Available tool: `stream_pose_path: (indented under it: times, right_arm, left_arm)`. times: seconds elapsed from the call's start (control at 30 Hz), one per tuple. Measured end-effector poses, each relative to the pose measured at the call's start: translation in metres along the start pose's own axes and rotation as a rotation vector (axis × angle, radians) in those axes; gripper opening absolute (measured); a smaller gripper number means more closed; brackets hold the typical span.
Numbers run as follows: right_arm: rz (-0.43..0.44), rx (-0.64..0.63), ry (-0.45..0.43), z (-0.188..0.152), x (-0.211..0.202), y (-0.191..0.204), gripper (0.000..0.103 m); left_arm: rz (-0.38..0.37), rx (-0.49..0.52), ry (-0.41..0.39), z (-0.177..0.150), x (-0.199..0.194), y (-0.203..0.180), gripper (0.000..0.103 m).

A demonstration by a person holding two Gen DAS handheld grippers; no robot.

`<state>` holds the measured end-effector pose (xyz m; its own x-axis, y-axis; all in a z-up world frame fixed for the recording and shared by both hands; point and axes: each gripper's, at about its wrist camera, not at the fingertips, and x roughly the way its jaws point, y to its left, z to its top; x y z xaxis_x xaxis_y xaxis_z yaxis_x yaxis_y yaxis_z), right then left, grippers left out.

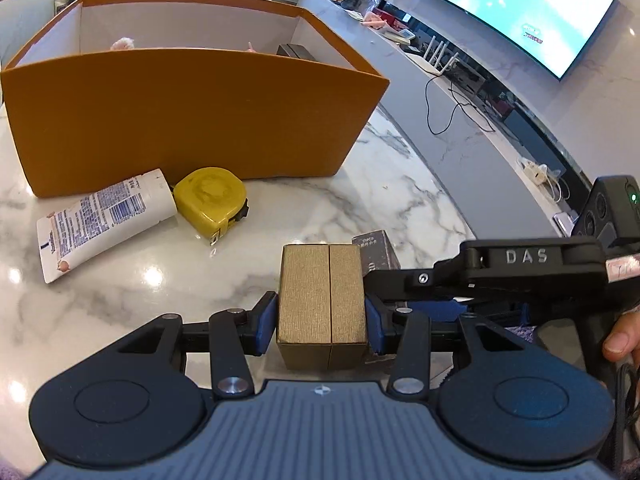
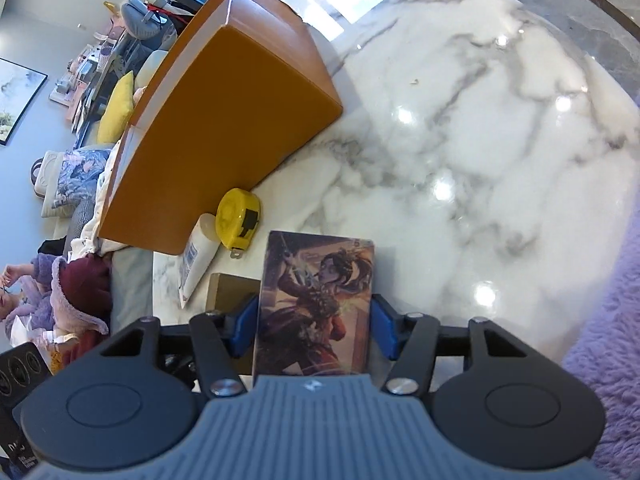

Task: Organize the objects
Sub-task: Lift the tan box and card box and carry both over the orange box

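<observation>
Between your left gripper's (image 1: 321, 322) blue pads sits a gold box (image 1: 322, 294), pinched on both sides, its long axis running straight ahead along the fingers toward the orange box (image 1: 192, 120). Ahead and to the left lie a yellow tape measure (image 1: 212, 200) and a white tube (image 1: 106, 220), touching on the marble table (image 1: 400, 200). Your right gripper (image 2: 314, 326) clamps an illustrated card box (image 2: 316, 304), pointing forward lengthwise.
</observation>
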<state>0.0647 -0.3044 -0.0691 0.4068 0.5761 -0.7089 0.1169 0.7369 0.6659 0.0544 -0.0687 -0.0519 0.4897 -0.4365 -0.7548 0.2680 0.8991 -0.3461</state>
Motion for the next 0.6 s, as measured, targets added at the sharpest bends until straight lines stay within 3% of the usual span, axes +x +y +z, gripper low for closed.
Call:
stream_pose_path:
  times: [0.27,0.6]
  right_arm:
    - [0.120,0.062,0.015,0.006,-0.010,-0.005,0.060]
    - [0.187,-0.037,-0.052,0.032,-0.043,0.038,0.060]
  left_arm:
    - [0.008,-0.011,-0.065,0.008,-0.016,0.000,0.051]
    - [-0.048,-0.079,-0.170,0.039,-0.055,0.008,0.051]
